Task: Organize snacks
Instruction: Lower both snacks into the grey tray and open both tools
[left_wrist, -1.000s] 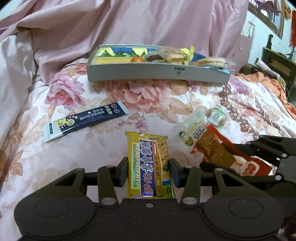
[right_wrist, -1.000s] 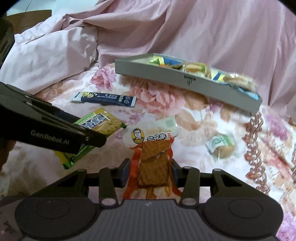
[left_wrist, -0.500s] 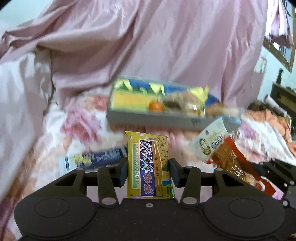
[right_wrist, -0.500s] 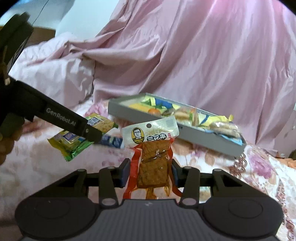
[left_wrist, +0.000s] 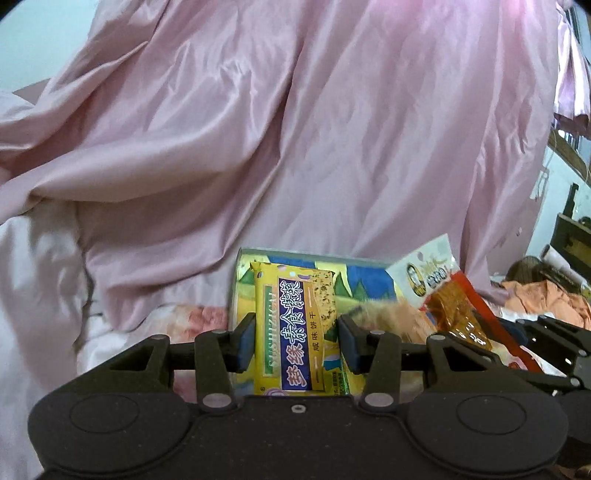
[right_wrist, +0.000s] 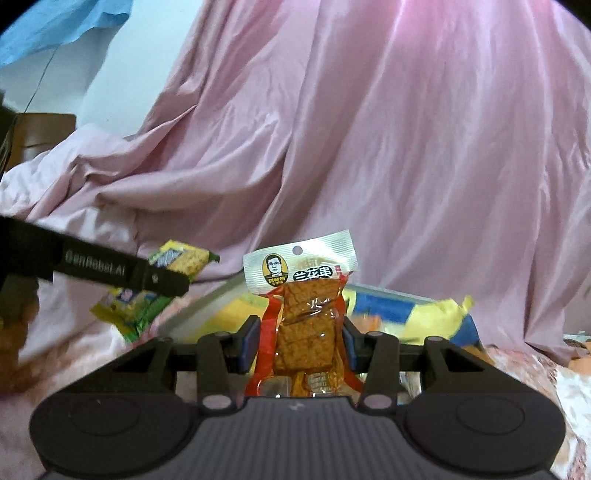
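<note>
My left gripper (left_wrist: 295, 341) is shut on a yellow cracker packet (left_wrist: 295, 325) with a blue label, held upright above the bed. Just behind it lies the grey snack tray (left_wrist: 240, 258), its yellow and blue wrappers partly hidden by the packet. My right gripper (right_wrist: 297, 341) is shut on a clear pouch of brown tofu snack (right_wrist: 304, 321) with a silver header and red edges. That pouch (left_wrist: 447, 295) also shows at the right of the left wrist view. The tray (right_wrist: 199, 314) sits close below and ahead in the right wrist view, where the left gripper's cracker packet (right_wrist: 177, 266) hangs at the left.
A rumpled pink sheet (left_wrist: 295, 129) rises behind the tray and fills the background. The floral bedspread (right_wrist: 535, 369) lies under both grippers. Orange cloth (left_wrist: 543, 295) and dark furniture (left_wrist: 572, 236) sit at the far right. A hand (right_wrist: 14, 332) holds the left gripper.
Both grippers have risen off the bedspread with their snacks and moved toward the tray, which now sits close in front. The loose snacks on the bed have dropped out of view.
</note>
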